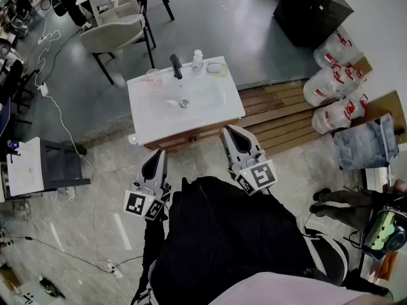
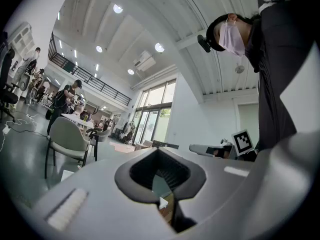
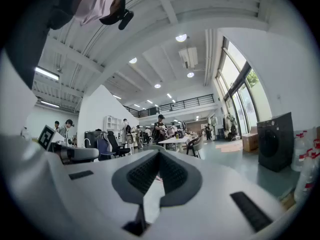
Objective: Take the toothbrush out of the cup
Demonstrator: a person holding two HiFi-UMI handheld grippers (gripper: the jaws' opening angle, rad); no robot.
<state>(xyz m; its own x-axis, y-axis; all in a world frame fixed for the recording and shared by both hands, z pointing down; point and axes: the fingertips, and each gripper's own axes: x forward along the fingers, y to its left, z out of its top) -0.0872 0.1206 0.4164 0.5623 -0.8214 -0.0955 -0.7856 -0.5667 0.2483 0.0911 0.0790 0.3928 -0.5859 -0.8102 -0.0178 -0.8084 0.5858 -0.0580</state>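
- The left gripper (image 1: 157,159) and the right gripper (image 1: 234,138) are closed and empty, near the sink's (image 1: 210,107) front edge.
- The cup (image 1: 151,77) stands at its back left corner.

Bright, even indoor light from ceiling lamps (image 2: 159,47); heavy fisheye edges.

Several things are being carried by the white washstand top (image 1: 222,107). A small white bottle (image 1: 198,58) is being borne just right of the black faucet (image 1: 175,67), a pale dish (image 1: 216,68) further right, and a clear cup (image 1: 151,76) to the faucet's left.
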